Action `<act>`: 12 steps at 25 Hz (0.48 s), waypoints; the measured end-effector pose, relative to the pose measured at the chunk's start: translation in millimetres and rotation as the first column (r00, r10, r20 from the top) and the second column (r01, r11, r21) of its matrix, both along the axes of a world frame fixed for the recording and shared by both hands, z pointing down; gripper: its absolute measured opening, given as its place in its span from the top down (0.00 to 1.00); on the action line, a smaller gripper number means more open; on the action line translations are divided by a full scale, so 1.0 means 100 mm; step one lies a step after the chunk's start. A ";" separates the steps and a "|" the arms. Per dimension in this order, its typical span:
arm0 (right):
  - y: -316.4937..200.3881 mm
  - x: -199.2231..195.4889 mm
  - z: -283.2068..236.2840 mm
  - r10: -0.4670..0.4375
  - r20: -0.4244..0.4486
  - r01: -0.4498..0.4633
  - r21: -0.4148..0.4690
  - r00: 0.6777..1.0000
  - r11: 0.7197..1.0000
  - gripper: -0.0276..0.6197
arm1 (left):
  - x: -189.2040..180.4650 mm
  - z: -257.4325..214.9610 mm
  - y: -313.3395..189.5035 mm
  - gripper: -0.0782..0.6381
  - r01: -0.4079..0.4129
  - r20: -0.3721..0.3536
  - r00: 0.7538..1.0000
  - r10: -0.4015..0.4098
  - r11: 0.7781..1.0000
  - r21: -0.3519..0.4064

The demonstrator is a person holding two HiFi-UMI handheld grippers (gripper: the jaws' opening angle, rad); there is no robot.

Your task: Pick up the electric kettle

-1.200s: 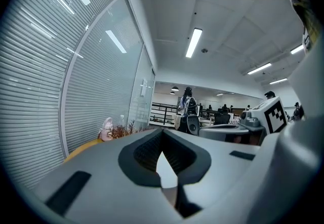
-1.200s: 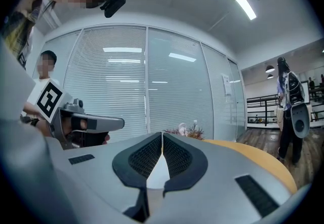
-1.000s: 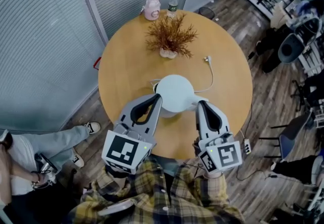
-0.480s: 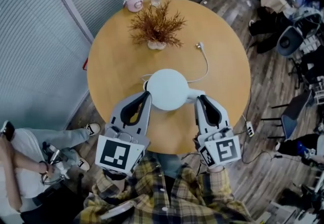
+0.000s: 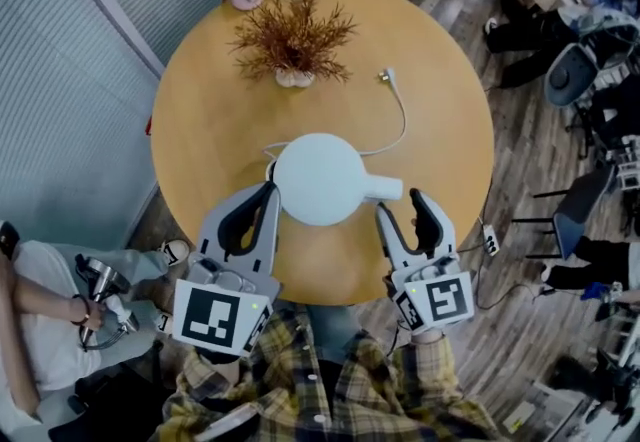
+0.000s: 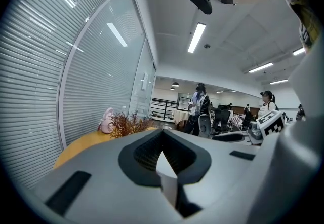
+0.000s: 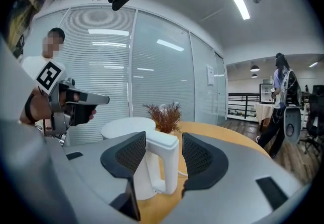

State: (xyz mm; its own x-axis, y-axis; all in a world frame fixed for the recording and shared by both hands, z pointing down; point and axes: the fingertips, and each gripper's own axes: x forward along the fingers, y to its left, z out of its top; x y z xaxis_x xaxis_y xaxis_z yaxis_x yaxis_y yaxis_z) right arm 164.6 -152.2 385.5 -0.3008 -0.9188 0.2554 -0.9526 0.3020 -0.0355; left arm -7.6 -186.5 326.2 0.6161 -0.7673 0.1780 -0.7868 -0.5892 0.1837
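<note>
The electric kettle (image 5: 315, 180) stands on the round table (image 5: 200, 110) at mid-frame in the head view, its handle (image 7: 163, 159) pointing right. The right gripper (image 5: 405, 212) has just been opening. Its jaws are now spread with the handle between them, pads clear of it (so nothing grips the kettle). A second ago they were pinched together there. The left gripper (image 5: 270, 192) is clenched and empty at the kettle's lower left.

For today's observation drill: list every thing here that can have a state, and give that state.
electric kettle, upright on the table.
power cord, unplugged, plug lying on the table.
left tool, shut, beside the kettle.
right tool, open, jaws have just been opening, kettle handle between them, ungripped.
</note>
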 end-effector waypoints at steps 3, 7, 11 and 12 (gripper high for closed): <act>0.02 0.04 0.16 -0.002 0.001 0.002 -0.042 1.000 0.999 0.59 | 0.01 0.03 0.01 0.89 0.006 0.005 1.000 -0.005 1.000 -0.013; -0.05 0.05 0.39 -0.003 0.010 0.003 -0.069 1.000 0.998 0.59 | -0.02 0.15 -0.05 0.89 0.021 0.009 1.000 -0.020 1.000 -0.020; -0.18 0.01 0.67 0.001 0.004 0.000 -0.076 1.000 0.997 0.59 | -0.07 0.31 -0.10 0.89 0.026 0.010 1.000 -0.025 0.999 -0.033; -0.20 0.01 0.72 0.001 0.005 0.000 -0.080 1.000 0.997 0.59 | -0.07 0.34 -0.11 0.89 0.026 0.012 1.000 -0.026 0.999 -0.032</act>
